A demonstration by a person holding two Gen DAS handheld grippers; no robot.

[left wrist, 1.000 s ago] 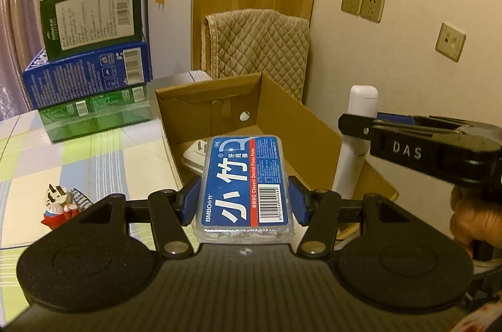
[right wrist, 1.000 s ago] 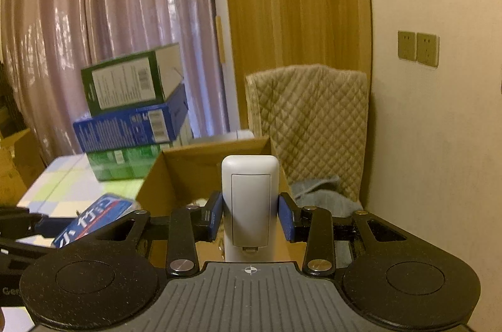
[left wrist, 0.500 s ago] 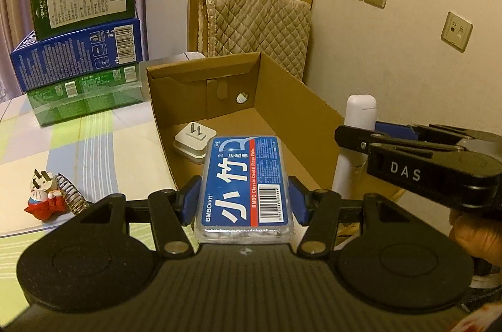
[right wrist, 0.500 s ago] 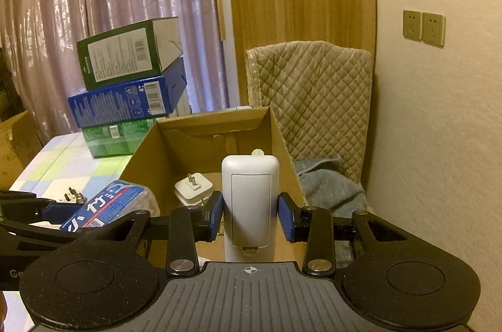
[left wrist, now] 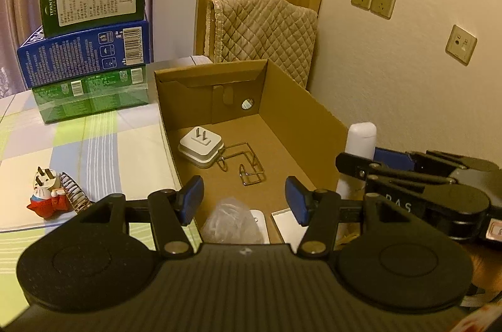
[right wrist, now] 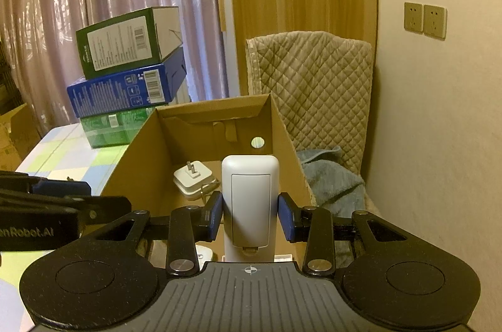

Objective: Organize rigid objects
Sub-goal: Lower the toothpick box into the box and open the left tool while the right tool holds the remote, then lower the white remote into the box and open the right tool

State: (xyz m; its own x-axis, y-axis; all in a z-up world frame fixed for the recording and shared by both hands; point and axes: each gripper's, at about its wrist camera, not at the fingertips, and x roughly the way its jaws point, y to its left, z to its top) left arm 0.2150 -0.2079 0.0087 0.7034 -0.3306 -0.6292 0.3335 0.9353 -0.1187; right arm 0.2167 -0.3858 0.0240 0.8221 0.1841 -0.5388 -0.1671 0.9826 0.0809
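Fingers of the left gripper (left wrist: 244, 202), low in the left wrist view, stand apart with nothing between them; they hang over the near end of the cardboard box (left wrist: 301, 109). The dental floss case that sat between those blue pads half a second ago is gone from them, and I cannot tell where it landed; only a crumpled clear bag (left wrist: 230, 222) and some white pieces show under the gripper.

Mid-frame in the box lie a white plug adapter (left wrist: 200, 147) and a bent wire hook (left wrist: 243, 164), touching each other. On the counter (left wrist: 109, 150) at lower left, outside the box, sit a small red figurine (left wrist: 47, 200) and a wire coil (left wrist: 73, 196).

In the right wrist view, the right gripper (right wrist: 250, 217) is clenched on a white remote-shaped device (right wrist: 250, 200), held upright at centre frame, just at the near edge of the box.

By my reading the packing step is half done: one drop made, the second pending. Next the right hand would need to carry the white device over the box floor, lower it into bare cardboard clear of the adapter, and release.
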